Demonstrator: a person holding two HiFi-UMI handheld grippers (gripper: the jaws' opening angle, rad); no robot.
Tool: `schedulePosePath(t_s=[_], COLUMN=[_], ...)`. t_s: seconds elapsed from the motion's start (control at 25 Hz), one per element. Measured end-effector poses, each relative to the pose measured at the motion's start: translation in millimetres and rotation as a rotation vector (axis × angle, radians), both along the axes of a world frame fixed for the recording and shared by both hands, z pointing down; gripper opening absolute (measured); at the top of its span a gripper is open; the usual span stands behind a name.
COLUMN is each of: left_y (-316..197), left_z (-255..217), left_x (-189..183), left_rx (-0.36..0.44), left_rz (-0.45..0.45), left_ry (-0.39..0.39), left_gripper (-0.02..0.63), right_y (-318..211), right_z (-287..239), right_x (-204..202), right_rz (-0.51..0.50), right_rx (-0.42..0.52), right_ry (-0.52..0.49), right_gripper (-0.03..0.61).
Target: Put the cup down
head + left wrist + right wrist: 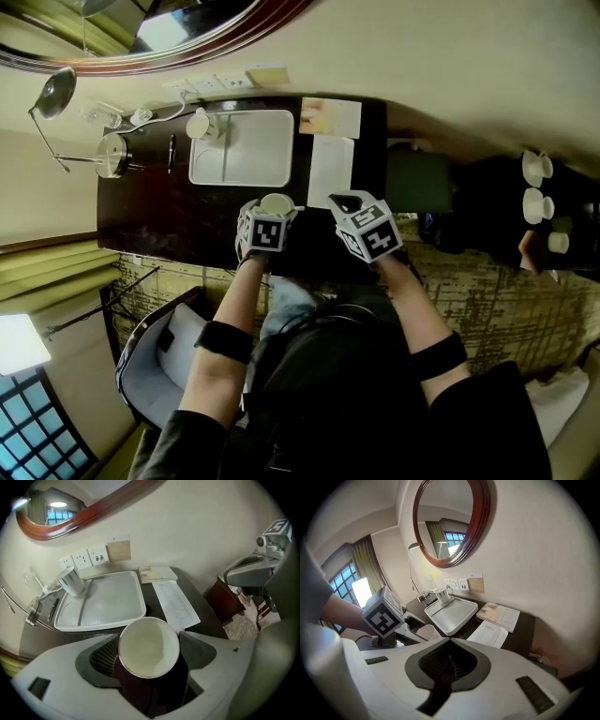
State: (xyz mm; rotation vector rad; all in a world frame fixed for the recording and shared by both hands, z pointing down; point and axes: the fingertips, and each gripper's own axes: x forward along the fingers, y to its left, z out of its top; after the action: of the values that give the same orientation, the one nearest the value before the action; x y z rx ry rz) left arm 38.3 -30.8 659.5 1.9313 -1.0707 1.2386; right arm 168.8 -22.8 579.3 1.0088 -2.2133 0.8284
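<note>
The cup (pixel 149 645) stood on the desk (pixel 153 605) between the open jaws of the left gripper (pixel 150 656), seemingly released already, so only withdrawing remained; the right gripper (pixel 450 658) was closed and empty.

The dark table (pixel 150 220) holds a white tray (pixel 248 150). Right of it lie a paper sheet (pixel 330 171) and, farther off, a booklet (pixel 330 116). A pen (pixel 171 153) lies left. My cup (pixel 276 203) is over the near edge; I cannot tell if it touches.
</note>
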Motion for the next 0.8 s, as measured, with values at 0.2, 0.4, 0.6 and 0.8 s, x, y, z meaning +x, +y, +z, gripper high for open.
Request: schedulePosePath(t_s=[0.2,0.4,0.6,0.8], left_y=[0,-1,-12,-39], left_z=[2,0,-12,-34], left_x=[1,2,-8,-34], left_rx=[0.000,0.000,0.019,0.073], left_rz=[-0.015,-0.047,-0.139,-0.282], left_ry=[0.035,0.048,0.067,0.109], left_gripper=[0.405,0.402,0.400,0.400], right_y=[-4,-12,-14,-20], right_z=[3,-1,-2,-8], right_x=[1,-5,-13,-37], right_rz=[-0.024,-0.051,-0.080,-0.146], right_rx=[-0.005,0.010,0.011,0.034], right_ry=[0.002,0.002,-0.004,-0.001], right_gripper=[0.011,0.011,0.011,0.011])
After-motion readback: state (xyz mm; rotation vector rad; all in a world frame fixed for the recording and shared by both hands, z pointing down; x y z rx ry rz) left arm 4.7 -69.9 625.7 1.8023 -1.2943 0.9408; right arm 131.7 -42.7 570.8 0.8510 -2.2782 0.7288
